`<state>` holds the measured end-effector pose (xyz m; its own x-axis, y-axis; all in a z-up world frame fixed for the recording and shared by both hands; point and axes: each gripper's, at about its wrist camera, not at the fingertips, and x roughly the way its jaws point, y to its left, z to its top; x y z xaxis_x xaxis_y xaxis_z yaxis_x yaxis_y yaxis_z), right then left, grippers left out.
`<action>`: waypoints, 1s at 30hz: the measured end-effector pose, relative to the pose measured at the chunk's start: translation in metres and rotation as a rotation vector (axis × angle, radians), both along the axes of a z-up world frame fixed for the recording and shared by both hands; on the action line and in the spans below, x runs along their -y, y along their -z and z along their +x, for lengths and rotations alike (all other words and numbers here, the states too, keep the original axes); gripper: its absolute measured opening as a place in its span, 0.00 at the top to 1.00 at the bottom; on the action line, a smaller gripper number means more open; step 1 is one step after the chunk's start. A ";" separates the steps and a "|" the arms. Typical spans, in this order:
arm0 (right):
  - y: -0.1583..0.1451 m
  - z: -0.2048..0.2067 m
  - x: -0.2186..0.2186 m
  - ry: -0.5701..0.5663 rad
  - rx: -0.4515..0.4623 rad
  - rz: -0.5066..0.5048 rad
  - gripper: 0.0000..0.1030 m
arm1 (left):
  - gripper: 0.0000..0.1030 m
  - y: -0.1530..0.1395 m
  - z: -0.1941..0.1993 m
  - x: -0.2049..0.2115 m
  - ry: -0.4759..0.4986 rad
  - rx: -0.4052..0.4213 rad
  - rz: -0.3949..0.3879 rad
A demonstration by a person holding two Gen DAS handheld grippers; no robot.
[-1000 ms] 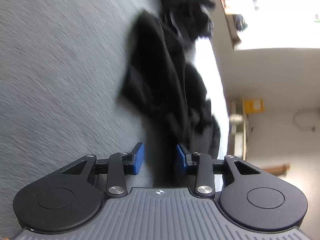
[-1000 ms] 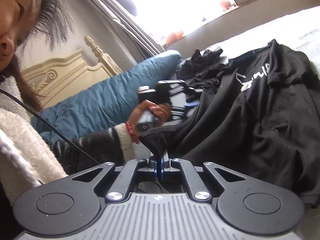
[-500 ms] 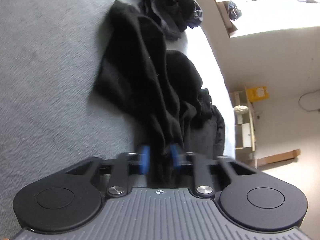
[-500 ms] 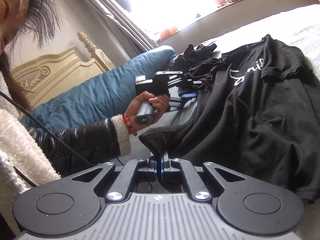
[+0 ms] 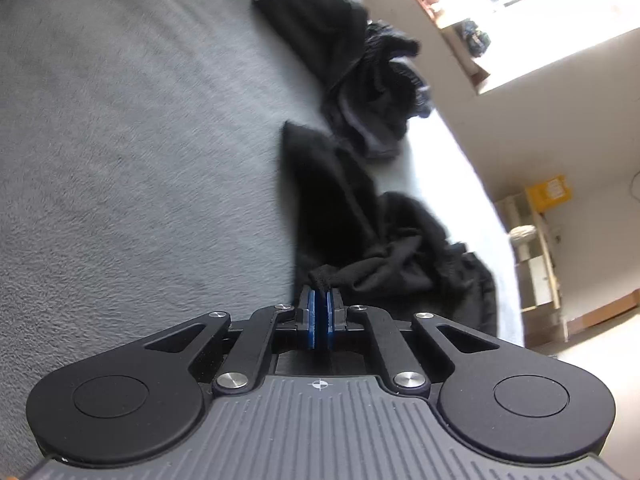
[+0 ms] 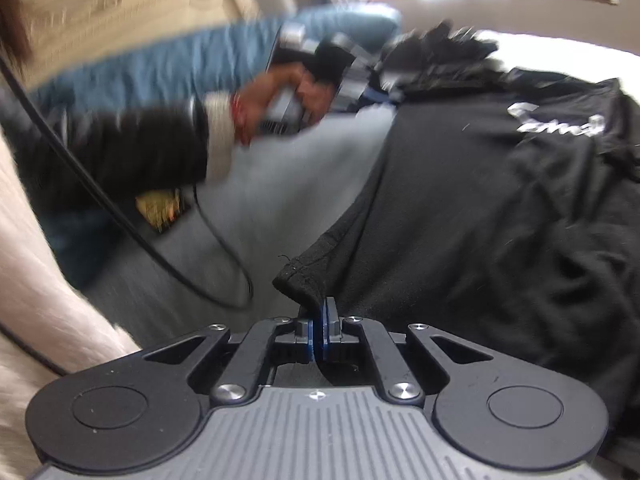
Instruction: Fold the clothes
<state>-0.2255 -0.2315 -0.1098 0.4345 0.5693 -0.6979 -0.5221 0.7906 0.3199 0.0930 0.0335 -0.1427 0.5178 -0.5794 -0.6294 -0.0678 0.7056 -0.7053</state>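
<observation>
Daylight from the blown-out window [image 5: 560, 12]; right wrist view motion-blurred; fisheye bends the edges.

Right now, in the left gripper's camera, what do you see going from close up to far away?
left gripper pinching the black T-shirt → heap of dark clothes on the grey blanket → windowsill.

Home bedroom: grey bedspread [image 5: 140, 140], carved cream headboard [image 6: 120, 4], teal pillow [image 6: 192, 60], sunlit window sill [image 5: 472, 52].
</observation>
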 end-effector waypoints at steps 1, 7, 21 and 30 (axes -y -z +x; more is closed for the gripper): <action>0.006 -0.001 -0.008 -0.031 0.001 -0.045 0.94 | 0.93 0.000 0.000 0.000 0.007 0.005 0.006; 0.022 -0.012 -0.034 -0.121 0.001 -0.135 0.68 | 0.83 -0.008 -0.003 -0.004 0.065 0.033 0.072; 0.000 -0.029 0.017 -0.047 -0.098 0.144 0.63 | 0.78 -0.027 -0.144 0.029 0.577 0.000 0.162; -0.026 -0.053 0.073 0.324 0.002 0.248 0.63 | 0.78 -0.008 -0.207 0.060 0.725 -0.023 0.187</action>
